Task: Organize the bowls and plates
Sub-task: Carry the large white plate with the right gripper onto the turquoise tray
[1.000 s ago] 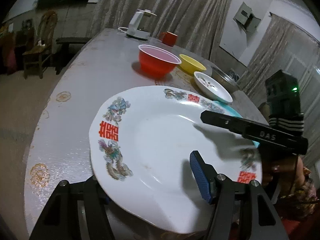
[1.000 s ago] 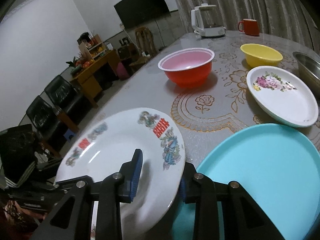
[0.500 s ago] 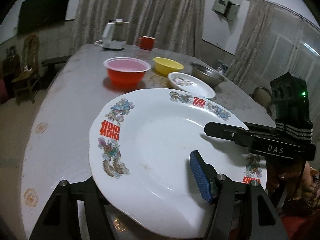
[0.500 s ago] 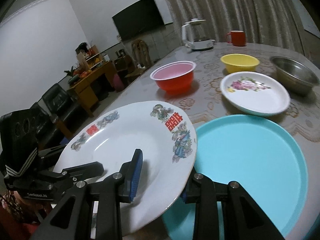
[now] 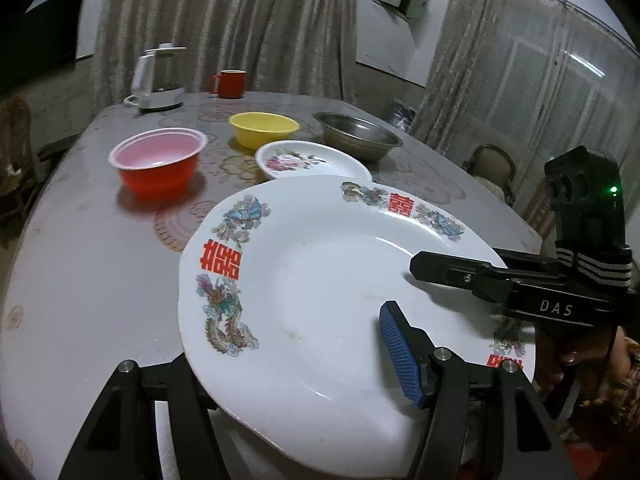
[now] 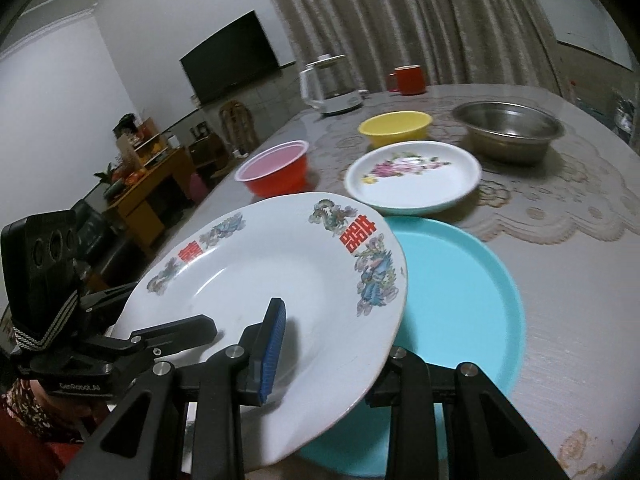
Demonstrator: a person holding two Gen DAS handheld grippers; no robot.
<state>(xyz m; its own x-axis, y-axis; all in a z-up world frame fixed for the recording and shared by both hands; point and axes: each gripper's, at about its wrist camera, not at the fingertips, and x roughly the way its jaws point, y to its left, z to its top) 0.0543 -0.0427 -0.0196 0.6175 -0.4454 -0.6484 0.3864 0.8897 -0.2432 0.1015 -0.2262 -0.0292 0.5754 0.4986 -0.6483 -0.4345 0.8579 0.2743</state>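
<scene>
glossy ceramic plate [image 5: 320,280], dull metal bowl [image 6: 508,130], smooth turquoise plastic tray [image 6: 460,304].

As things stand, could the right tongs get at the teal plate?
Probably not yet: the right tongs are shut on the dragon plate, which overhangs the teal plate. They would need to release it first.

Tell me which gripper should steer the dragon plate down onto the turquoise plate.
Right, probably. The right gripper clamps the dragon plate on the rim directly above the turquoise plate, which its camera shows. The left gripper grips the opposite rim, and its view shows no turquoise plate.
</scene>
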